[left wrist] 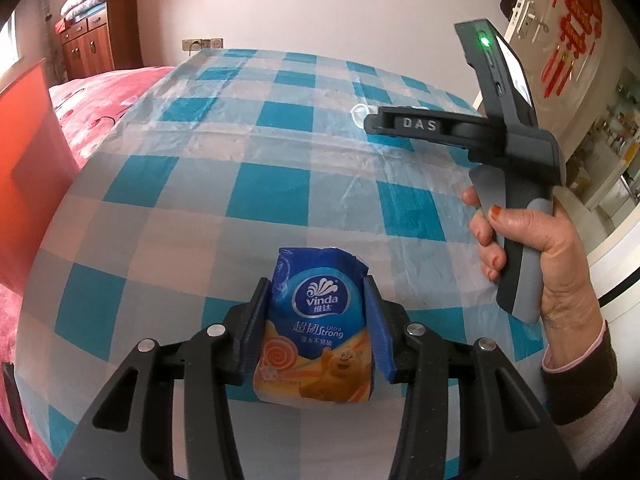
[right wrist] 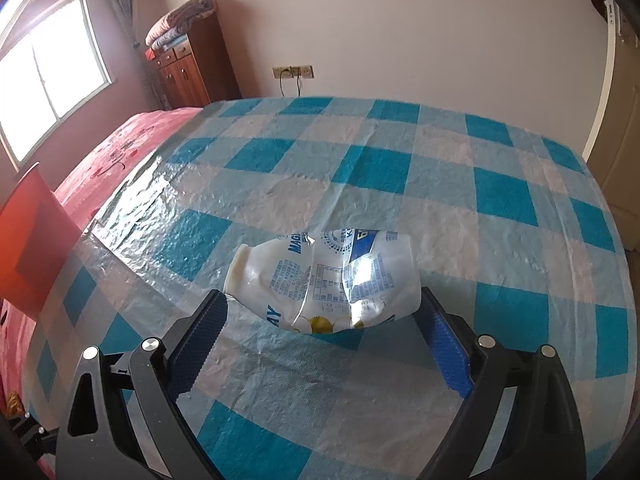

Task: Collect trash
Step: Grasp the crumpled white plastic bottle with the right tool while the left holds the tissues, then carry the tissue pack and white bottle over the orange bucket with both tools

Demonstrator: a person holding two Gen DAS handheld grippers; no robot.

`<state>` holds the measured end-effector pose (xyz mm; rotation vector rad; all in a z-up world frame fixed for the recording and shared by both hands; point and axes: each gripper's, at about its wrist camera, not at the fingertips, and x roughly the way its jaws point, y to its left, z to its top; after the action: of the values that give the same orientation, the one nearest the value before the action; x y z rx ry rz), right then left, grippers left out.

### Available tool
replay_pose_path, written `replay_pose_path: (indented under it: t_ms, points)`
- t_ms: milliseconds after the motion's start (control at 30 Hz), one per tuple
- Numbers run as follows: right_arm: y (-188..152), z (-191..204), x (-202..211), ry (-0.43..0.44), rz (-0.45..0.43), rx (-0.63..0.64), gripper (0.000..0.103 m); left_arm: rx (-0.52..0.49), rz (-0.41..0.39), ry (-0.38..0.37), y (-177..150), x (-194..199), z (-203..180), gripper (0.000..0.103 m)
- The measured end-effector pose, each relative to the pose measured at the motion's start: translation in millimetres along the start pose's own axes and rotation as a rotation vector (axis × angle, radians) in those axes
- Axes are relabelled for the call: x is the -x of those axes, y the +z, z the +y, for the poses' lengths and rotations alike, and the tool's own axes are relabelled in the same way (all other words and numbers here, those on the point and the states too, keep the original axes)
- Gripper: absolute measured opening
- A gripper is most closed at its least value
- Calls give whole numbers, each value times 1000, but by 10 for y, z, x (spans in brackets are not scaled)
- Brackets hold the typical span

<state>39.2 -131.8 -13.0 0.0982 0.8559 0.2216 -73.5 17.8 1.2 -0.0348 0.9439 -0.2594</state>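
In the left wrist view my left gripper (left wrist: 316, 300) is shut on a blue and orange Vinda tissue packet (left wrist: 316, 320), held upright between the blue pads just above the checked table cover (left wrist: 240, 200). My right gripper (left wrist: 370, 122) shows there side-on at the far right, with a bit of white bottle (left wrist: 357, 112) at its tip. In the right wrist view my right gripper (right wrist: 322, 300) is open, its pads on either side of a crushed white plastic bottle (right wrist: 324, 280) lying on its side on the cover (right wrist: 400, 184). Contact between pads and bottle is unclear.
A red panel (left wrist: 28, 184) stands at the table's left edge, also in the right wrist view (right wrist: 32, 256). A pink bed (right wrist: 132, 144) lies beyond it. A wooden cabinet (right wrist: 188, 72) with folded blankets stands by the back wall. A door (left wrist: 576, 60) is at the right.
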Motion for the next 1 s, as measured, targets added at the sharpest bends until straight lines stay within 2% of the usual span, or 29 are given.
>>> replay_pose_path:
  t_ms: [333,533,767,1000]
  points:
    - [-85,115,168,-52,-54,27,92,7,-50,-24,27,129,138,46]
    - [-181,139,223,-51,-39,0,92,1,-81,-28,105,195,208,46]
    - [-231,221,352,-42,-38,-24,92,2,-116,6,225,283,357,46]
    - [-276,435,539,-54,-51,8,92,5,-136,47,287,350,516,46]
